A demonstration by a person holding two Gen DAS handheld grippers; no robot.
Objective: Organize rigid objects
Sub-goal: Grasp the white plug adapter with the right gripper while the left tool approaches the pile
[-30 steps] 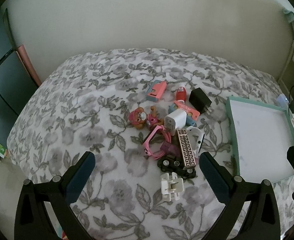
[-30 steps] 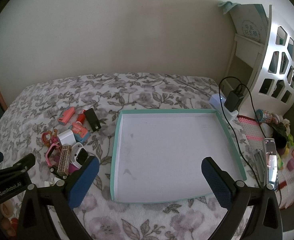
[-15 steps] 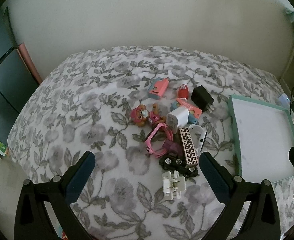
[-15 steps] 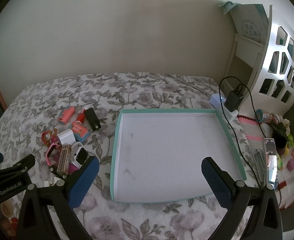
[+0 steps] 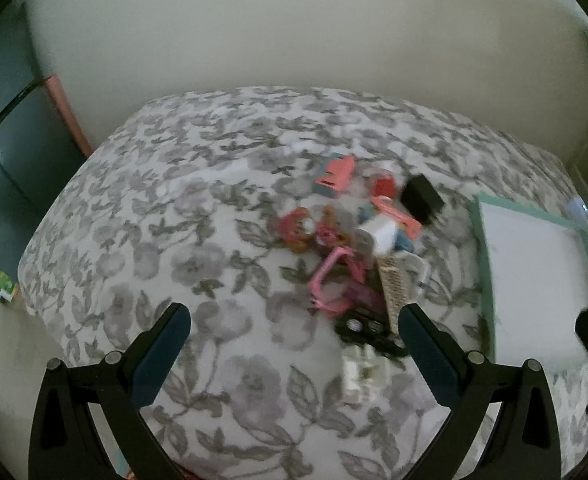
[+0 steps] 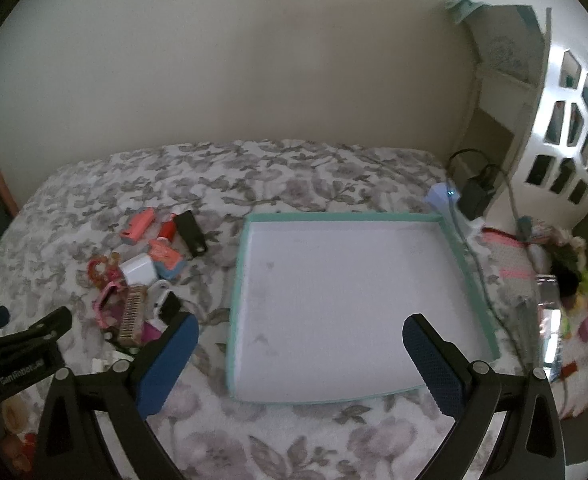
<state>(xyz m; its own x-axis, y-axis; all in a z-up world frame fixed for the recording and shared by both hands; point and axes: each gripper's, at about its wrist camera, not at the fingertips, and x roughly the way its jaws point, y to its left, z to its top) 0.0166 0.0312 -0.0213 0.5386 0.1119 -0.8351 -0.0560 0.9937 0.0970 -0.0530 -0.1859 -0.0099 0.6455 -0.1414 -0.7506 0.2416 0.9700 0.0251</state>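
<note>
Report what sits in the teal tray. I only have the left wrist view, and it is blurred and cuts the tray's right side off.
Observer: Nothing. In the right wrist view the teal tray shows a bare white floor from rim to rim.
Operator: Give me the state of the right tongs.
Observer: The right tongs are open and hold nothing, hovering over the tray's near edge.
Operator: Name what lies past the tray's far right corner.
Observer: A black plug adapter, with a white lattice shelf just beyond it.
</note>
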